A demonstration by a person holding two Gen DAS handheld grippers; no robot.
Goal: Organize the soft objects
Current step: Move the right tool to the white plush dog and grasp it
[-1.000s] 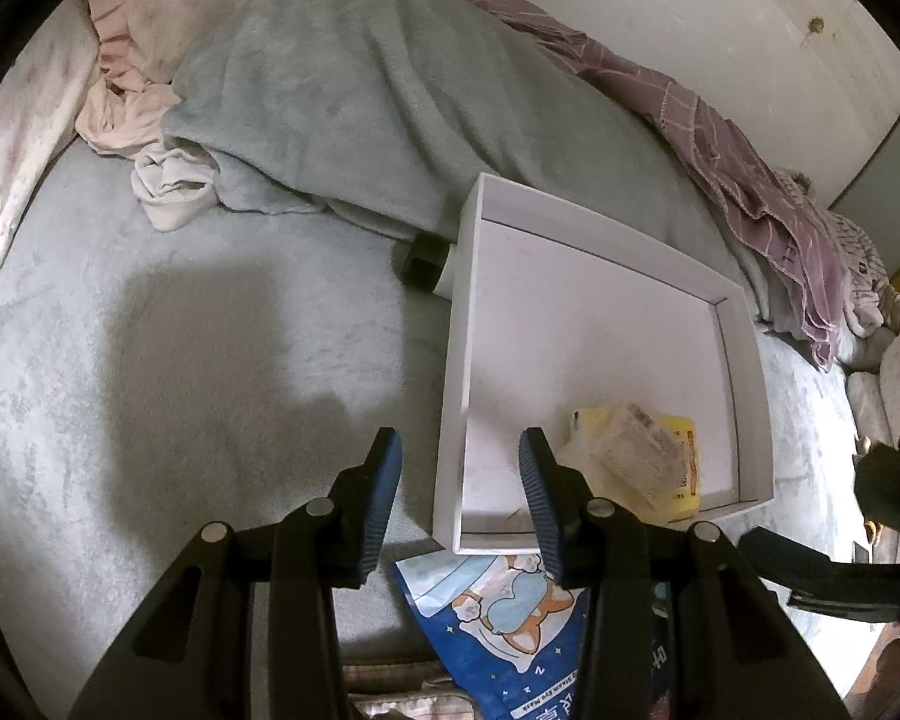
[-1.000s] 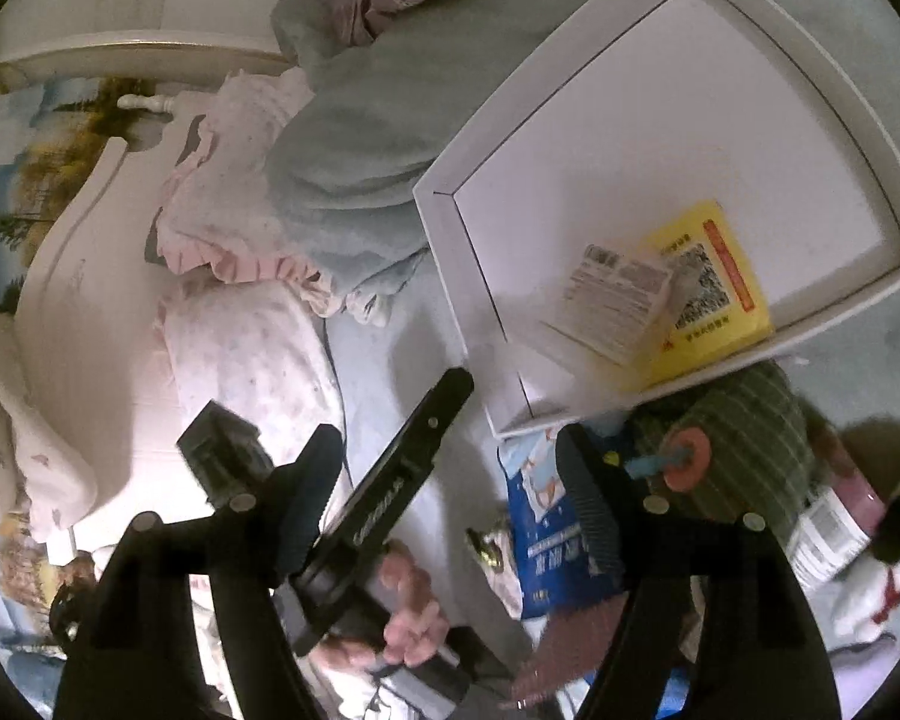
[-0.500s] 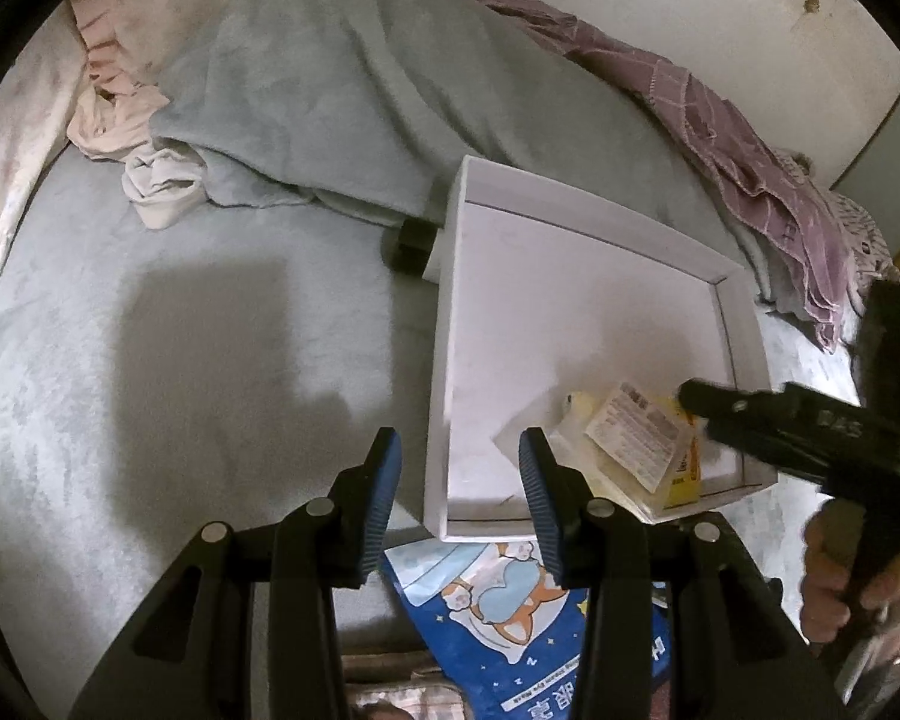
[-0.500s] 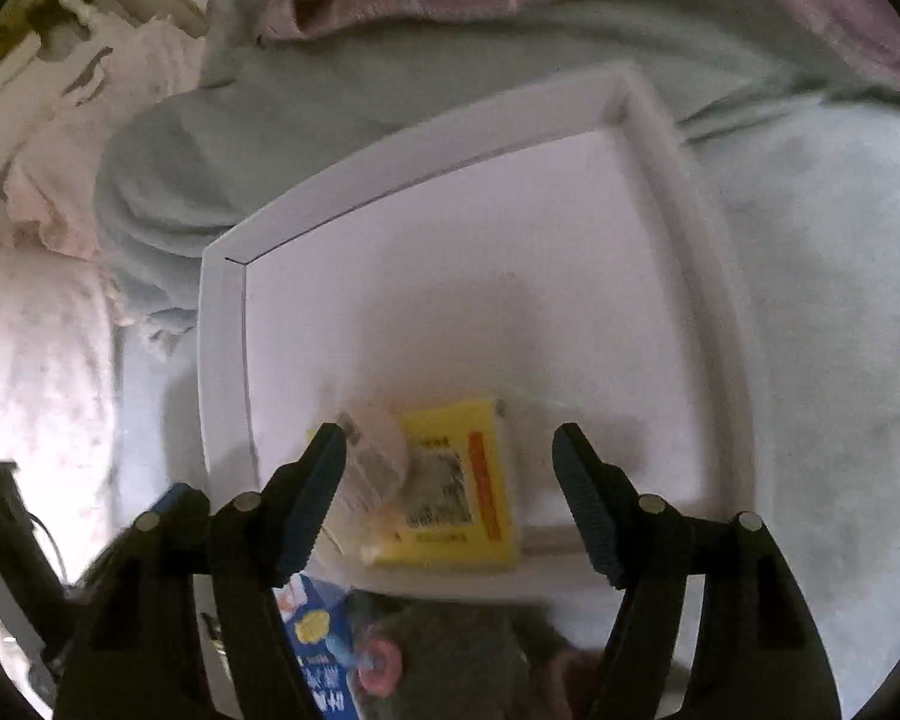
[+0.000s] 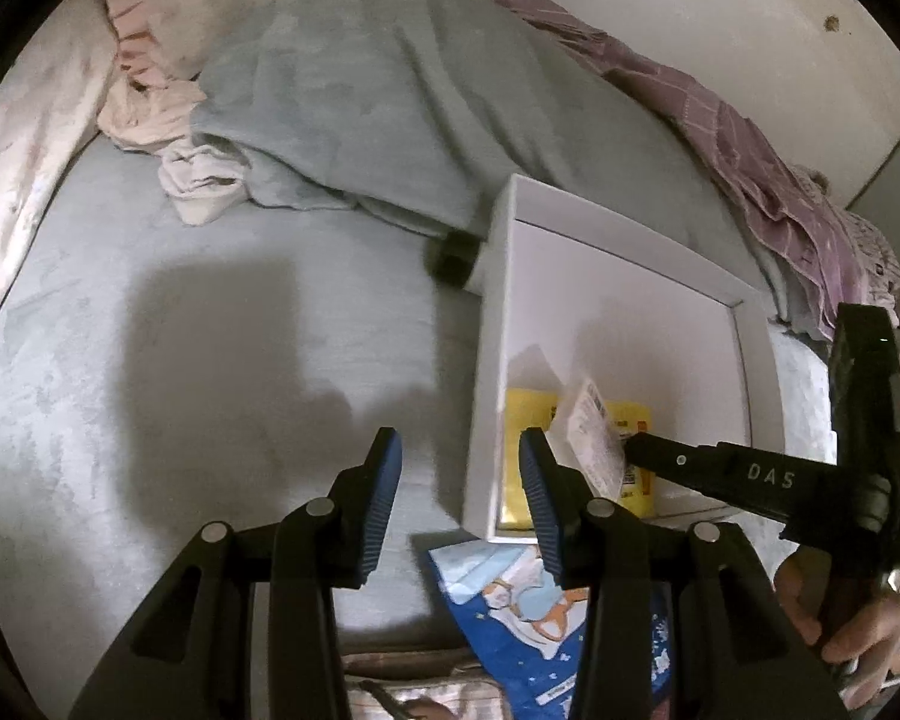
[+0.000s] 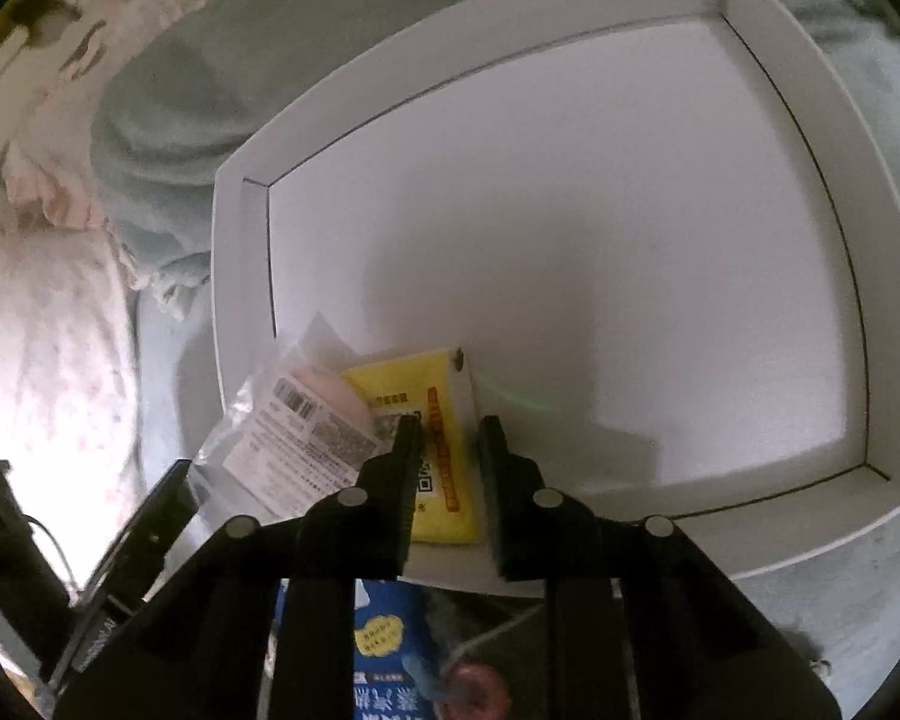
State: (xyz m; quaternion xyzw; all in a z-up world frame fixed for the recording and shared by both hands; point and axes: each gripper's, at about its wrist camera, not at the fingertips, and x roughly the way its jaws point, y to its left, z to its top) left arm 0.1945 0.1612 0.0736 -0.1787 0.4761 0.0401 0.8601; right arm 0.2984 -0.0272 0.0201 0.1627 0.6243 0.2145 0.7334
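1. On the bed (image 5: 222, 360), which is covered in a pale blue-grey fuzzy sheet, pretty much everything sits. A rumpled grey-blue blanket (image 5: 390, 108) is heaped at the far side, with a purple checked cloth (image 5: 768, 180) along the wall side and some pinkish frilly bedding (image 5: 144, 84) in the far left corner.
2. A shallow white tray (image 6: 234, 276) lies on the bed just in front of the blanket. It's mostly bare inside.
3. The yellow packet (image 6: 444, 420) lies flat in the tray's near corner, up against the near wall, and a clear bag with a white label (image 6: 294, 438) partly overlaps its left side.
4. A blue packet with a cartoon dog (image 5: 528, 600) lies on the bed just outside the tray's near wall.
5. The right hand-held gripper (image 6: 450, 444) is down over the yellow packet, its jaws closing with the packet's right part between them. The pads don't look pressed on it yet, so nothing is gripped.
6. The left hand-held gripper (image 5: 459, 480) hangs over the tray's near left corner, jaws partly apart and holding nothing. The tray wall shows in the gap below them.
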